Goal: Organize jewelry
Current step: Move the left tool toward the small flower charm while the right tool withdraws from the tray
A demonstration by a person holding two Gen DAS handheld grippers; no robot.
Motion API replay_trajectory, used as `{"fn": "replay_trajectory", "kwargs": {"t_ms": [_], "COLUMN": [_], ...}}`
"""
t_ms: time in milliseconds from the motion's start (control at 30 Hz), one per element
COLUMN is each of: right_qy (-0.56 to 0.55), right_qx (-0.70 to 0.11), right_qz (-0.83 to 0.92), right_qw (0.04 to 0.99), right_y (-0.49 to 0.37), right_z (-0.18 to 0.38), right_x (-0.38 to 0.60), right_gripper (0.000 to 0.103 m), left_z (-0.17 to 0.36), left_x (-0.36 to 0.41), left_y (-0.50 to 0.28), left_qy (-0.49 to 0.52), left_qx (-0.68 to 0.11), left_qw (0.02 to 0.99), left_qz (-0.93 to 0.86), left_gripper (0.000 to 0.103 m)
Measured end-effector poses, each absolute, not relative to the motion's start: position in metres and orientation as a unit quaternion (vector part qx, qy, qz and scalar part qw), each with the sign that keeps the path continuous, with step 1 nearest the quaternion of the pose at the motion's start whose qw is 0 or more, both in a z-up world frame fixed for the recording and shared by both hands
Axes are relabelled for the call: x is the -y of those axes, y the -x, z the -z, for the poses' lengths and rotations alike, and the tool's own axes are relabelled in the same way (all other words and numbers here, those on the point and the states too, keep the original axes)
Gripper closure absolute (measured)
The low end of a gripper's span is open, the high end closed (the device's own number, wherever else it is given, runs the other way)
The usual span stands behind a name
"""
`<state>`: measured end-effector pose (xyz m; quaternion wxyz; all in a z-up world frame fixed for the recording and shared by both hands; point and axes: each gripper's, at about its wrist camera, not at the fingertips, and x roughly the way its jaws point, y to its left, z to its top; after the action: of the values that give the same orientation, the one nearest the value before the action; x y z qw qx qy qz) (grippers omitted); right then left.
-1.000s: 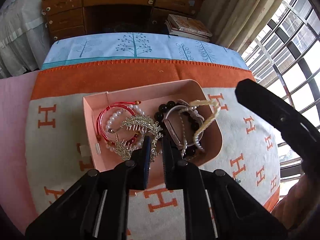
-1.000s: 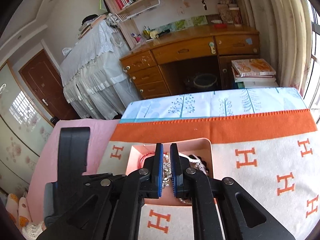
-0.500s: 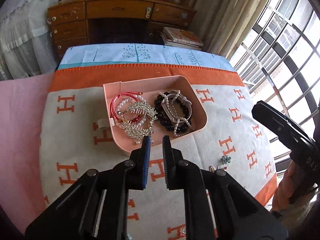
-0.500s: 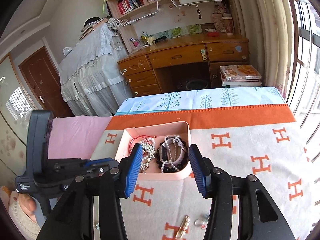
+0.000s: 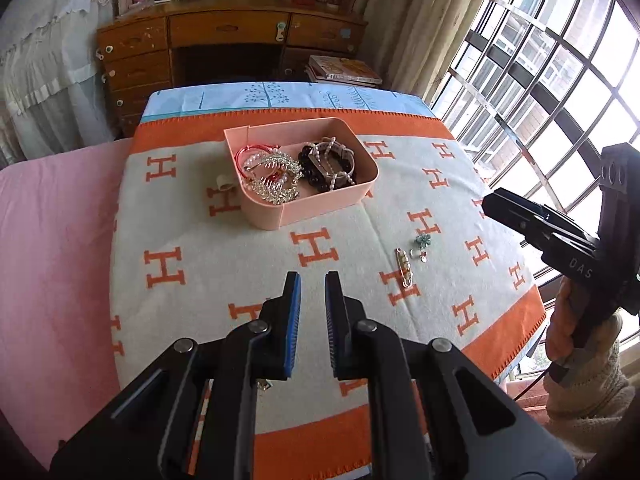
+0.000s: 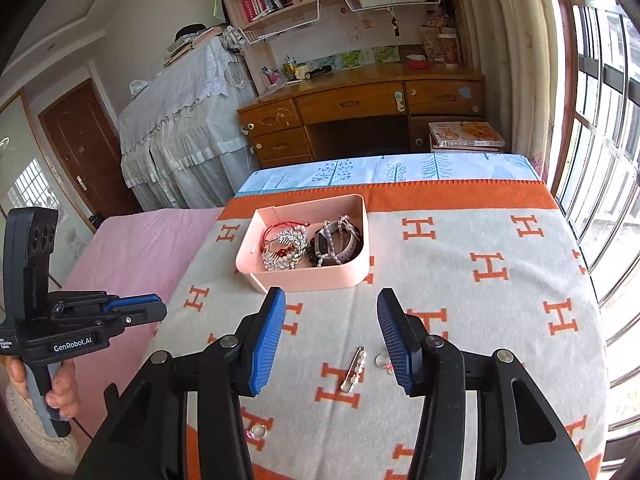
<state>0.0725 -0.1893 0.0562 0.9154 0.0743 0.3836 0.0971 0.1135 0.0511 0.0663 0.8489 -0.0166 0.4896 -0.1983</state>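
A pink tray [image 5: 328,204] [image 6: 352,276] sits on the H-patterned blanket. It holds a silver comb [image 5: 276,182], a red and pearl bracelet [image 5: 250,154], and a dark bead bracelet with a watch [image 5: 332,164]. A gold pearl hair clip [image 5: 405,267] [image 6: 354,368], a teal flower piece [image 5: 423,241] and small earrings [image 5: 418,255] lie loose on the blanket. My left gripper [image 5: 313,292] is nearly shut and empty, well back from the tray. My right gripper [image 6: 331,312] is open and empty above the clip.
A small white ring [image 5: 224,183] lies left of the tray. A clear bead [image 6: 258,432] lies near the blanket's front edge. A pink sheet [image 5: 52,240] is to the left. A wooden desk [image 6: 360,120] stands behind, windows [image 5: 560,80] to the right.
Both grippers have pulled back from the tray toward the front of the bed. The right gripper has opened wide. The beaded string is now lying in the tray.
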Motion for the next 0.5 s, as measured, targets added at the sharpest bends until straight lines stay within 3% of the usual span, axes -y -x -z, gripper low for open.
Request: {"fn": "replay_trajectory", "kwargs": {"t_ms": [300,500], "right_qy": [-0.080,-0.112], "right_qx": [-0.411,-0.467], "right_qz": [-0.090,-0.067], "right_qw": [0.904,0.875], "right_y": [-0.070,-0.096], "right_z": [-0.057,-0.022], "right_x": [0.201,0.223], "right_gripper": [0.054,0.055], "left_z": [-0.017,0.030], "left_x": [-0.085,-0.095], "left_y": [-0.091,-0.091], "left_qy": [0.037,0.061], "left_qx": [-0.529,-0.576], "left_qw": [0.834,0.806], "left_qz": [0.155,0.117], "left_gripper": [0.093,0.093]}}
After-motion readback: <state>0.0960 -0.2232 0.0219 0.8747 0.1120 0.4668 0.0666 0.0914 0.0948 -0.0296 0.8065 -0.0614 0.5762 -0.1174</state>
